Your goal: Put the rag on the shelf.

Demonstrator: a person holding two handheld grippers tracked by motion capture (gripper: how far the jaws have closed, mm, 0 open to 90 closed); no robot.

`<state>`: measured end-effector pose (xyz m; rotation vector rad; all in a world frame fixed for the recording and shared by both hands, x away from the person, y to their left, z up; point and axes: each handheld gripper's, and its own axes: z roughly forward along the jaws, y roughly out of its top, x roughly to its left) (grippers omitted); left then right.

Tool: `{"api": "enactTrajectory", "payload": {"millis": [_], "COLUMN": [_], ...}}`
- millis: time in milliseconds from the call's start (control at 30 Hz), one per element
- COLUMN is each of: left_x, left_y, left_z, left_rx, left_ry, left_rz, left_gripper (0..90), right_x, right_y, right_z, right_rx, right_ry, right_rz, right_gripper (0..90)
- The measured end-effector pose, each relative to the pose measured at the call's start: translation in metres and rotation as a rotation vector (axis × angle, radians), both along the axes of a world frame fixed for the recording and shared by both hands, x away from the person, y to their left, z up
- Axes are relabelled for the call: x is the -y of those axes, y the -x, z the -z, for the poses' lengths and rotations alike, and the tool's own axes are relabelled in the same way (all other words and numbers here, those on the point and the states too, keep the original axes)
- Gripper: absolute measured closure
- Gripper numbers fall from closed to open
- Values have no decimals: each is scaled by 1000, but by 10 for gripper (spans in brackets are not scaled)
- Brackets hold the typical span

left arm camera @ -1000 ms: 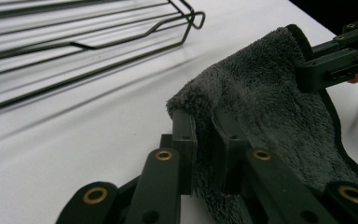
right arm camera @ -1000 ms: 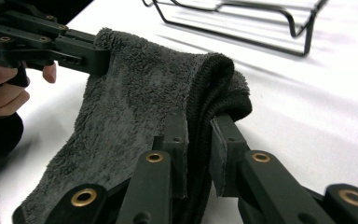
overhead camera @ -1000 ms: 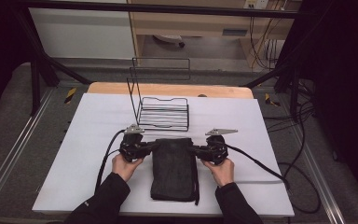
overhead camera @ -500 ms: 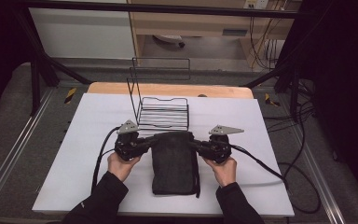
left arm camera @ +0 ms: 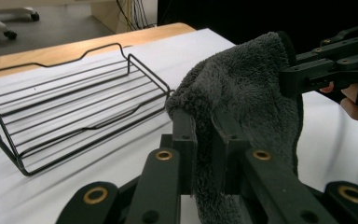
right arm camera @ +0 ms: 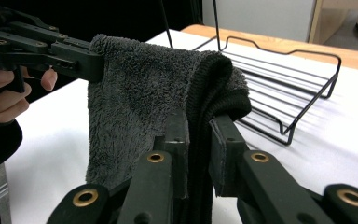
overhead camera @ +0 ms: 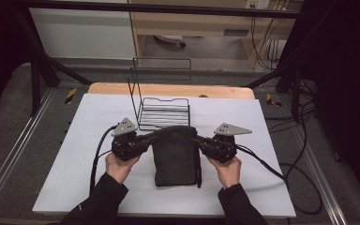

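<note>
Dark grey fleecy folded towel [overhead camera: 176, 152] on the white table [overhead camera: 89, 122], lengthwise toward the person, far end lifted and just in front of the black wire rack [overhead camera: 164, 112]. Left tool [overhead camera: 153, 137] clamped on the far left corner of that cloth, right tool [overhead camera: 197, 139] clamped on the far right corner, each held in one hand, cables trailing off to the sides. From above: the whole towel, near end flat on the table, and both dark sleeves entering from the bottom edge. From the left gripper view: black jaws pinching a fold of pile [left arm camera: 242, 93], the other tool [left arm camera: 286, 77] gripping the opposite corner, rack [left arm camera: 74, 112] on its left. From the right gripper view: a knitted, ribbed edge [right arm camera: 205, 93] at the pinched corner, not discernible from above; other tool [right arm camera: 98, 60] at the upper left, rack [right arm camera: 279, 79] beyond. Lower part of the towel cut off in both gripper views; exact depth of cloth between the jaws hard to make out. Table a white sheet over a wooden top with its far edge exposed; grey floor, metal frame rails, loose cables at the right, pale cabinets behind.
</note>
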<state>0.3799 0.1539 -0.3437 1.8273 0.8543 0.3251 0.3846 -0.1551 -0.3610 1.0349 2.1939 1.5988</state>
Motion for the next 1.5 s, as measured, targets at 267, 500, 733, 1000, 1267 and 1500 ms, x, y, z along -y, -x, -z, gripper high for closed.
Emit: {"api": "enactTrajectory", "payload": {"millis": [267, 500, 733, 1000, 1267, 1500], "left_x": [-1, -2, -3, -4, -6, -7], "left_y": [5, 6, 4, 0, -8, -12], "left_z": [-11, -23, -35, -50, -63, -79], "left_rx": [41, 83, 112, 146, 175, 216], "left_ry": [20, 40, 78, 114, 149, 159], "left_rz": [-6, -11, -18, -36, -68, -89], "left_gripper": [806, 806, 806, 807, 808, 810], "right_x": [0, 1, -1, -5, -11, -17], "right_y": [7, 9, 11, 12, 8, 1], "right_z": [-14, -27, -42, -56, -70, -82], "right_rx": [60, 95, 146, 205, 262, 293], "right_ry": [-13, -25, -28, -43, -54, -71], "right_rz": [10, 16, 34, 49, 69, 93], "right_gripper": [795, 796, 798, 798, 798, 798]}}
